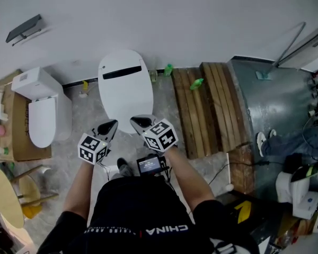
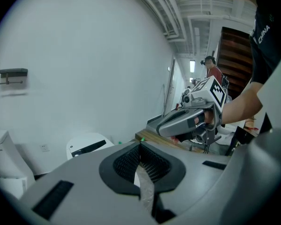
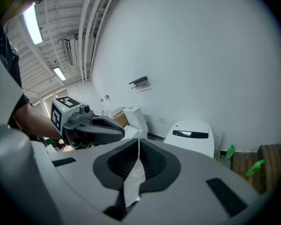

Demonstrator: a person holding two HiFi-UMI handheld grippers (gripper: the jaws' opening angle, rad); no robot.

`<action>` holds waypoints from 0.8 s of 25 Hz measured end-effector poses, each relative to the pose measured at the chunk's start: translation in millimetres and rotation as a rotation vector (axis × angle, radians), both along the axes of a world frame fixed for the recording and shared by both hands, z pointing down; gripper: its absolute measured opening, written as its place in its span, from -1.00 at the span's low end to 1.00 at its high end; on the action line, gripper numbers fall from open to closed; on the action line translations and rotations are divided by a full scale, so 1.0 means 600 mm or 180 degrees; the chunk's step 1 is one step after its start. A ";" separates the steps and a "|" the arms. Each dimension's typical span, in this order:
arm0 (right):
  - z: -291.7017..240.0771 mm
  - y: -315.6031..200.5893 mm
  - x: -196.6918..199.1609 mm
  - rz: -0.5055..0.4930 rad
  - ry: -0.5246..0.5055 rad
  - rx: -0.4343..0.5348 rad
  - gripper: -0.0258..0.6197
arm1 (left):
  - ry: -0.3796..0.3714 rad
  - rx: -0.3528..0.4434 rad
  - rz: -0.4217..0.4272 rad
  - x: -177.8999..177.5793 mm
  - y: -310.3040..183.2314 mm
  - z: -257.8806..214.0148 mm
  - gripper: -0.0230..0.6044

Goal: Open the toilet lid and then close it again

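White toilet lid, down flat, rear end by the wall

The toilet is glossy white, its lid crossed by a black strip. A second toilet is white too. The left gripper and right gripper are grey with black ribbed pads, their cubes white with black square markers. The wooden pallet is brown-planked, a bottle bright green, the floor mottled grey, the person's shirt black with white lettering
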State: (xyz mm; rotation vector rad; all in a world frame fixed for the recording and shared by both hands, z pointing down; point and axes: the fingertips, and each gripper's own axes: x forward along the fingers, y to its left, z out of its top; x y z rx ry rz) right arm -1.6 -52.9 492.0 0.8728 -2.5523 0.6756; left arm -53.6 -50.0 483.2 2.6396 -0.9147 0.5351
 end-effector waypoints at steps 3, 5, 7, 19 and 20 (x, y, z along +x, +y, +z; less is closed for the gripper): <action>0.019 -0.010 0.006 -0.0014 0.0081 0.0013 -0.86 | -0.0027 0.0005 -0.0090 -0.012 -0.012 0.013 -0.90; 0.039 -0.014 0.011 -0.0038 0.0099 -0.0046 -0.85 | -0.0016 -0.0061 -0.0162 -0.021 -0.018 0.030 -0.89; 0.064 -0.015 0.016 -0.0075 0.0062 -0.0172 -0.84 | -0.0012 -0.0166 -0.0220 -0.029 -0.019 0.055 -0.89; 0.308 -0.048 0.063 0.0062 0.0261 -0.0703 -0.28 | -0.0398 -0.0743 -0.0344 -0.045 -0.037 0.326 -0.15; 0.334 -0.048 0.065 0.0078 0.0291 -0.0754 -0.23 | -0.0424 -0.0804 -0.0361 -0.047 -0.034 0.353 -0.11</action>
